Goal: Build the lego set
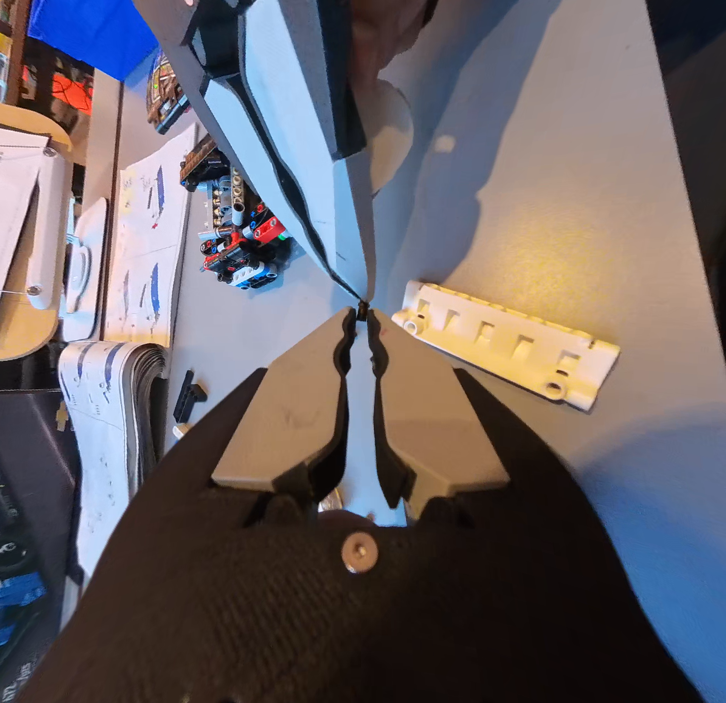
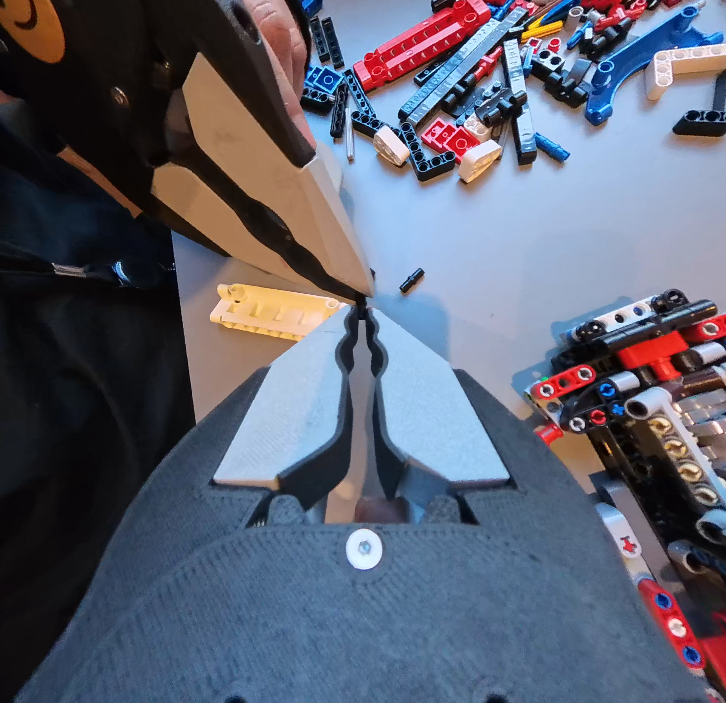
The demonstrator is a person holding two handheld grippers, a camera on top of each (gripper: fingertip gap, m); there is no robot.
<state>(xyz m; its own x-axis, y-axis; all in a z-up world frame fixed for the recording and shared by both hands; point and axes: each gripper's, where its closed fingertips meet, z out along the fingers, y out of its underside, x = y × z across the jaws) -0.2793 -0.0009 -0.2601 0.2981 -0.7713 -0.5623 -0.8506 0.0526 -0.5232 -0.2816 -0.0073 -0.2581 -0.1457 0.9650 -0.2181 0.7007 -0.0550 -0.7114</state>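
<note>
My left gripper (image 1: 361, 315) and my right gripper (image 2: 361, 314) meet tip to tip above the grey table. A small black pin (image 1: 362, 309) is pinched between them; it also shows in the right wrist view (image 2: 361, 305). Both grippers look shut on it, one at each end. The right gripper enters the left wrist view from above (image 1: 363, 297). The left gripper enters the right wrist view from the upper left (image 2: 365, 293). A long white panel (image 1: 506, 342) lies flat on the table just beside the tips, also in the right wrist view (image 2: 271, 311).
The partly built model (image 2: 648, 409) stands to the right of the right gripper, also visible in the left wrist view (image 1: 235, 232). A pile of loose parts (image 2: 510, 75) lies at the back. A second black pin (image 2: 411, 280) lies nearby. Instruction pages (image 1: 149, 244) lie left. My left and right fingertips are right by each other.
</note>
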